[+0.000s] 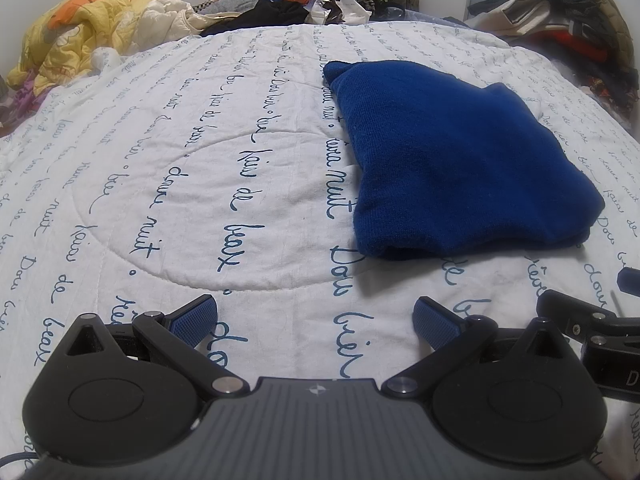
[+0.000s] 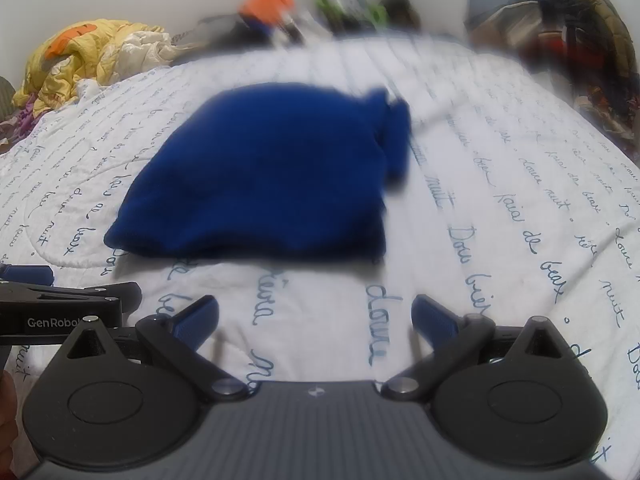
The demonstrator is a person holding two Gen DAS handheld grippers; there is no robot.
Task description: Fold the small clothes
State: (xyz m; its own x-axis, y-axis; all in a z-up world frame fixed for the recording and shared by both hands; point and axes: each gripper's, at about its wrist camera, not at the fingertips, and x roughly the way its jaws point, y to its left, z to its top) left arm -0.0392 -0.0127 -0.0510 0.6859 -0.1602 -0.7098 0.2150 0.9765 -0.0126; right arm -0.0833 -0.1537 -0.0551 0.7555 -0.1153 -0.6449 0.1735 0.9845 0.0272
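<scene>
Soft, even indoor light falls across the bed (image 1: 248,184), with no glare. The blue garment (image 1: 460,160) casts only a faint shadow along its near edge. The left wrist view is sharp throughout. The right wrist view is smeared by motion blur: the garment's outline and the far clutter (image 2: 360,8) are indistinct, the print streaked. Both views bulge with fisheye distortion and darken at the corners.
</scene>
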